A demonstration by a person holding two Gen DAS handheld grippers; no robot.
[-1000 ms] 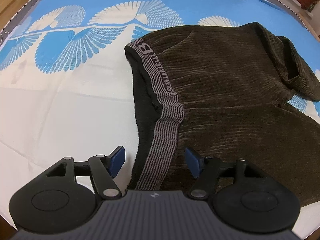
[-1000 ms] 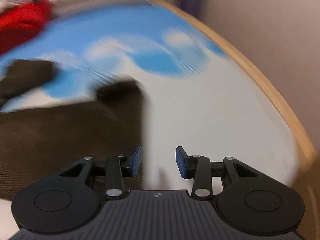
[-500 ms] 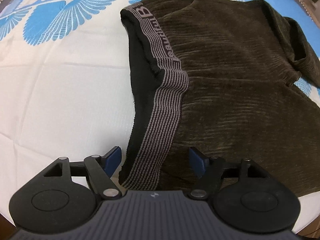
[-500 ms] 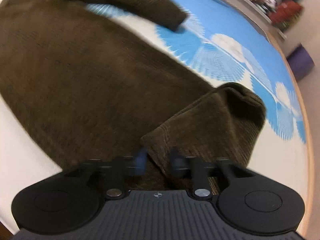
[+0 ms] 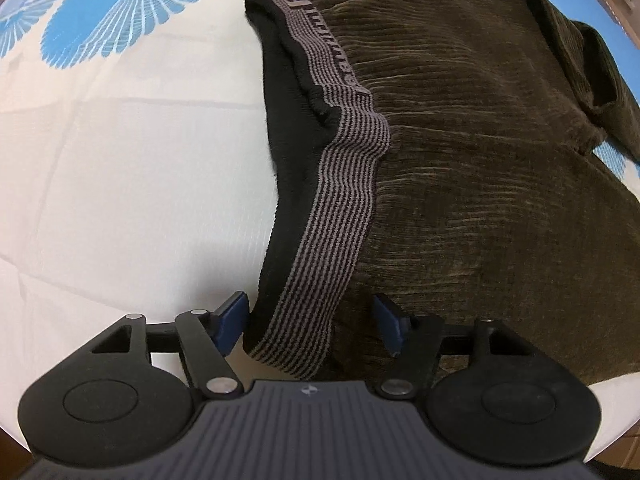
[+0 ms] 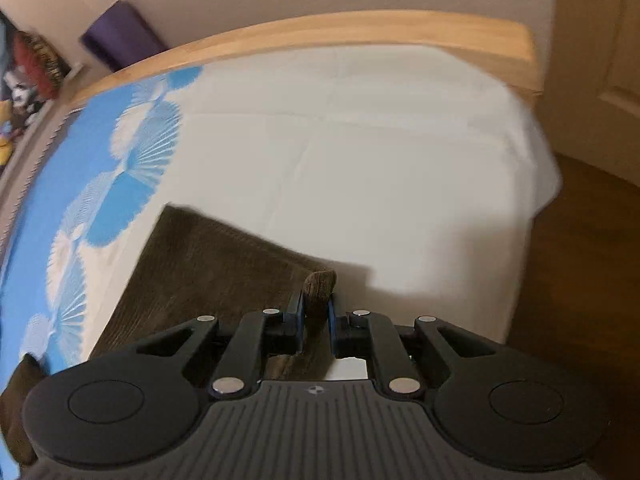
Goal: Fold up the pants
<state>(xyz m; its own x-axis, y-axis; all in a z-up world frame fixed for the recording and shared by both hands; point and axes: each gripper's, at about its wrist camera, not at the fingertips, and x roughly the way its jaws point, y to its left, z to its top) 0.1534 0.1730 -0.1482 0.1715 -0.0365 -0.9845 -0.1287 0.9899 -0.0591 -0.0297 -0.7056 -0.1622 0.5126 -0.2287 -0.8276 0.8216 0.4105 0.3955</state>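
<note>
Two tongs: left tongs [image 5: 308,320] spread, closing astride brown corduroy pants' [image 5: 480,168] waistband [image 5: 340,184]; right tongs [image 6: 315,312] pinching fabric.

**Brown corduroy pants spread on the bed**

The dark brown ribbed corduroy pants [image 5: 472,168] lie flat on a white sheet with a blue feather print. Their grey-and-black striped elastic waistband [image 5: 340,184], lettered along its upper stretch, runs from the top of the left wrist view down to its lower middle, with the black lining showing beside it where the opening gapes. At upper right a leg is doubled back over the cloth. In the right wrist view a corner of the brown fabric [image 6: 318,286] stands pinched up from the sheet
</note>
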